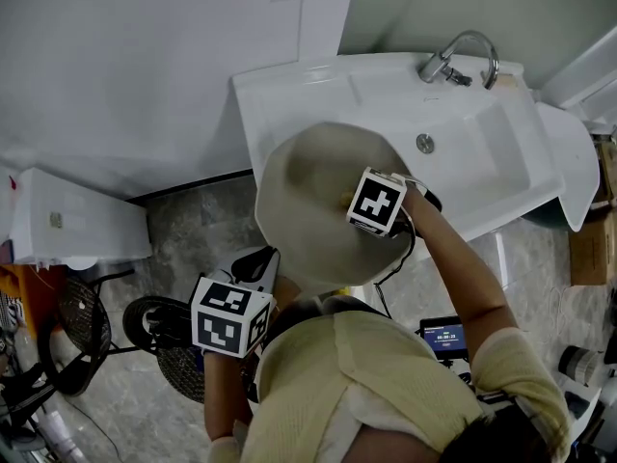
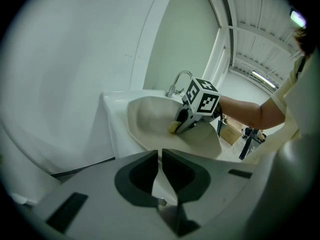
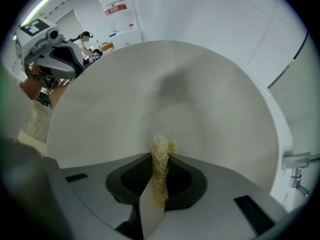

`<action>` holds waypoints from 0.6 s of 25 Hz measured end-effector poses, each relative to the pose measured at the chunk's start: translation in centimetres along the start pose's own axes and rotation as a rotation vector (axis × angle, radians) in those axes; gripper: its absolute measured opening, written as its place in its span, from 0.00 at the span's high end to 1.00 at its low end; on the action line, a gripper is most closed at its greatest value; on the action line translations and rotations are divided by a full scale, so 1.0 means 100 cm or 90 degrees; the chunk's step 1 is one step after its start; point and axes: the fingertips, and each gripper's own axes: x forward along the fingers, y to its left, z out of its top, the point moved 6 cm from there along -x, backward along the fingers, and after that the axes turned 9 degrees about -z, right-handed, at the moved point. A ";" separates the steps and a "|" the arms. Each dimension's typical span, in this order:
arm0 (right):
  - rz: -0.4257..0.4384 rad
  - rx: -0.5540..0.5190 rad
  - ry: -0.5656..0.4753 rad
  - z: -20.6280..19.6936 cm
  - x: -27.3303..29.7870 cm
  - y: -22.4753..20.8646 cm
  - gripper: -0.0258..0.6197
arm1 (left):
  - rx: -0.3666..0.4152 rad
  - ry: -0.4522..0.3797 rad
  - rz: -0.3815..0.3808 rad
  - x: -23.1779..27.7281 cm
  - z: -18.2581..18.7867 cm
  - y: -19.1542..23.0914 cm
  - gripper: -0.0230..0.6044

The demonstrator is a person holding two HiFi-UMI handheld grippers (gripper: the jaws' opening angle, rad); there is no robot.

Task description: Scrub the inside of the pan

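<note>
White wall and grey stone floor surrounded a white sink (image 1: 482, 167), and the pan (image 1: 308, 201) was tilted over its left end. On the left, the left gripper (image 2: 161, 159) had its fingers pressed almost together on a thin pale part at the pan's near rim. Further right, the right gripper (image 3: 159, 173) pinched a yellowish fibrous scrubber (image 3: 160, 149) in its fingers, touching the pan's inside.

Pan (image 1: 308, 186) matte beige, darker smudge at 12 o'clock in right gripper view. Scrubber (image 3: 160, 156) straw-yellow, fibrous mesh. Sink (image 1: 482, 143) gloss white, tap (image 1: 436, 66) chrome. Left gripper (image 2: 161, 176) and right gripper (image 3: 159, 184): light grey bodies, dark grey pads, cubes black-on-white squares. Shirt (image 1: 386, 374) pale yellow.
</note>
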 end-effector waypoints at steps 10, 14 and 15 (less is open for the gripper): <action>-0.069 0.038 -0.040 0.019 0.004 -0.012 0.85 | 0.000 -0.001 -0.001 -0.001 0.000 0.000 0.84; -0.049 -0.003 -0.059 0.025 0.004 0.000 0.85 | 0.001 -0.001 0.000 -0.001 -0.001 0.001 0.84; -0.041 -0.010 -0.063 0.027 0.003 0.004 0.85 | 0.001 -0.001 0.000 -0.001 -0.001 0.000 0.84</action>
